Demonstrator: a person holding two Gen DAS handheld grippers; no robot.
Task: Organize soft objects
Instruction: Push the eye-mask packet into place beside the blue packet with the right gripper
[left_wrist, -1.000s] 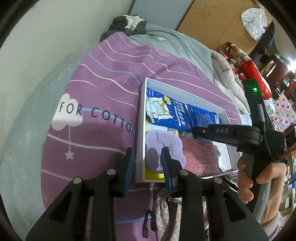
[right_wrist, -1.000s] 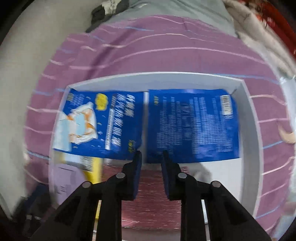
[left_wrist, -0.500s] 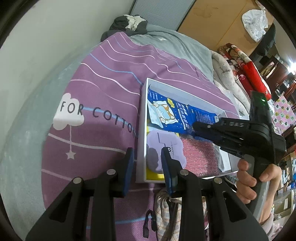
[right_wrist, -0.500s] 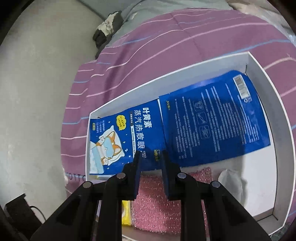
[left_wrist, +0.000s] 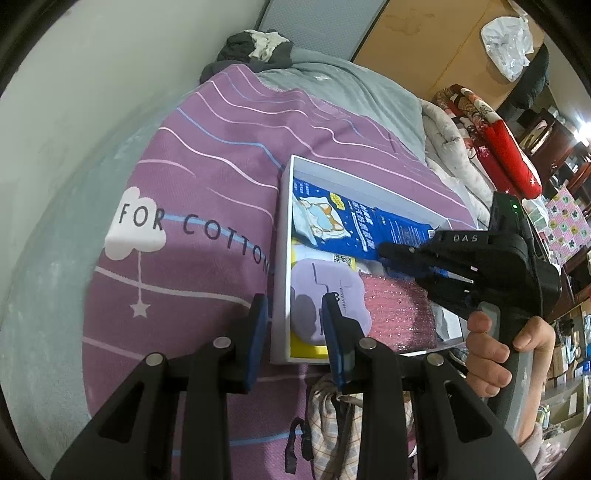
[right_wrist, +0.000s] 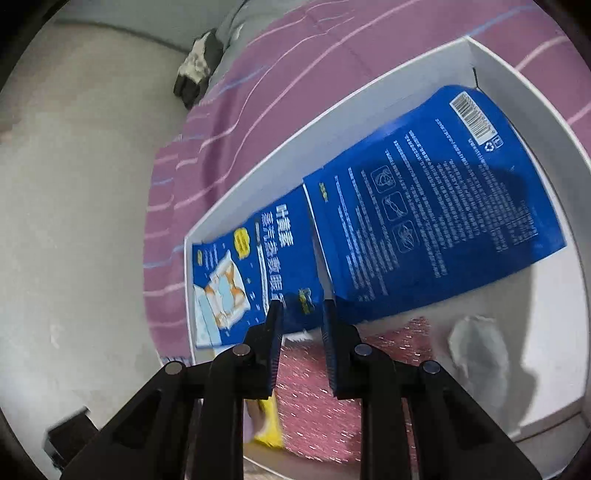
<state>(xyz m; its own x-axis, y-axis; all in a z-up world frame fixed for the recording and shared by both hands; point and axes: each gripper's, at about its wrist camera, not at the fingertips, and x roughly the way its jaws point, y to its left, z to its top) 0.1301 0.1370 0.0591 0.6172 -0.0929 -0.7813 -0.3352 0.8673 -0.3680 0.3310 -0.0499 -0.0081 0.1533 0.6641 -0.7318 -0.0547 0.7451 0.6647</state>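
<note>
Inside the shallow white cardboard box (right_wrist: 258, 192), the right gripper (right_wrist: 301, 321) stands part-open, holding nothing, fingertips at the near edge of the blue illustrated sachet (right_wrist: 251, 280); the left gripper (left_wrist: 293, 325), part-open and empty, straddles the box's wall.

My left gripper (left_wrist: 291, 325): black frame, blue pads, silver screws. Right gripper (left_wrist: 391, 254): "DAS" marking, green LED, bare-skinned hand (left_wrist: 495, 350), pink cuff.

Left wrist: set back, facing the white box (left_wrist: 282, 236) across the bed.
Right wrist: close, looking down inside.
Shared: box (right_wrist: 258, 177) contents.
</note>
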